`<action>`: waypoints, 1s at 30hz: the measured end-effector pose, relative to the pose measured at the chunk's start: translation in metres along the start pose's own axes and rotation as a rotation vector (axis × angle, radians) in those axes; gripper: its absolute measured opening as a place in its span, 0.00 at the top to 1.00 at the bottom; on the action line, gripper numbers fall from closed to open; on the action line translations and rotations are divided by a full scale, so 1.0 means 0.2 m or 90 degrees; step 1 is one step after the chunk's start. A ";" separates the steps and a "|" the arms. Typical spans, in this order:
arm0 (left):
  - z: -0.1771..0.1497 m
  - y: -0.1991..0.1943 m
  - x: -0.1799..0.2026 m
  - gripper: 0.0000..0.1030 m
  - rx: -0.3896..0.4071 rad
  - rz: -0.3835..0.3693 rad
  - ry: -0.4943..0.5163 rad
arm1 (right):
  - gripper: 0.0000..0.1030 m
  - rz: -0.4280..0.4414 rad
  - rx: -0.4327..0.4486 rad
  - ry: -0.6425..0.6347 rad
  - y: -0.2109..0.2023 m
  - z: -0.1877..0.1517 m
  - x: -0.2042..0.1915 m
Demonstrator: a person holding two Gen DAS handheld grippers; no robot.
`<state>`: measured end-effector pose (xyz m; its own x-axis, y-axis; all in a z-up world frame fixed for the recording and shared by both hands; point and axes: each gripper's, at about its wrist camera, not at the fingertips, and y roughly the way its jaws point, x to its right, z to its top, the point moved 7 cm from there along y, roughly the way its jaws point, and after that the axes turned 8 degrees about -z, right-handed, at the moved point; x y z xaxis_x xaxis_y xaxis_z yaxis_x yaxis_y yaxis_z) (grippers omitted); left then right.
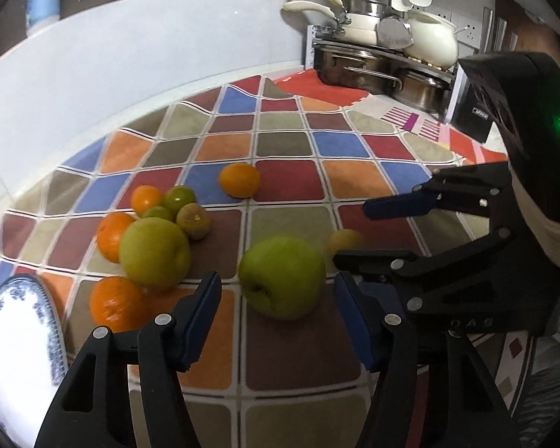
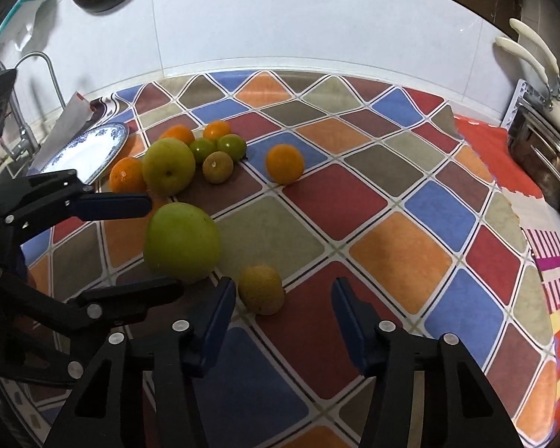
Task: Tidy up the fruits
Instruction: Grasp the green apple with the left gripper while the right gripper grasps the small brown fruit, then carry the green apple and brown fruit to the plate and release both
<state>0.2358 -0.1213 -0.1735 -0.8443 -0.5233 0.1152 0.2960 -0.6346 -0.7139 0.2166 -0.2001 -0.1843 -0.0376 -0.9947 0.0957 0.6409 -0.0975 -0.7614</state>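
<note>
Left gripper [image 1: 278, 298], nearest the lens: its blue-padded jaws stand apart on either side of a large green apple [image 1: 283, 277], which rests on the checked tablecloth [image 1: 287, 183]; neither pad presses on it. Right gripper [image 2: 283, 298]: jaws likewise apart, a small yellow-brown fruit [image 2: 261, 289] on the cloth just ahead of the gap, near the left pad, contact not discernible. In the left view this fruit is blurred and half hidden behind the right gripper's lower finger. Farther left, a cluster: a second green apple [image 2: 168, 166], several oranges and small green citrus, partly overlapping. One orange [image 2: 285, 163] lies apart. A blue-patterned plate [image 2: 93, 149] sits at the far left, cut off by the left gripper. Stacked pots [image 1: 380, 63] at far right.
</note>
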 end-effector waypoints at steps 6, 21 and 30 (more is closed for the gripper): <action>0.01 0.04 0.00 0.48 -0.005 -0.014 -0.005 | 0.68 0.021 -0.012 0.014 0.02 0.00 0.00; 0.00 -0.07 -0.01 0.51 0.021 0.038 -0.080 | 0.73 0.028 0.001 0.061 -0.06 -0.02 0.04; -0.03 -0.35 -0.08 0.51 0.077 0.101 -0.151 | 0.73 0.057 0.054 0.044 -0.22 0.08 -0.09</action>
<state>0.2260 -0.0657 -0.1288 -0.6592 -0.7307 0.1774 0.4792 -0.5900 -0.6498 0.2022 -0.1783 -0.1426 -0.0281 -0.9995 -0.0172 0.7060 -0.0077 -0.7081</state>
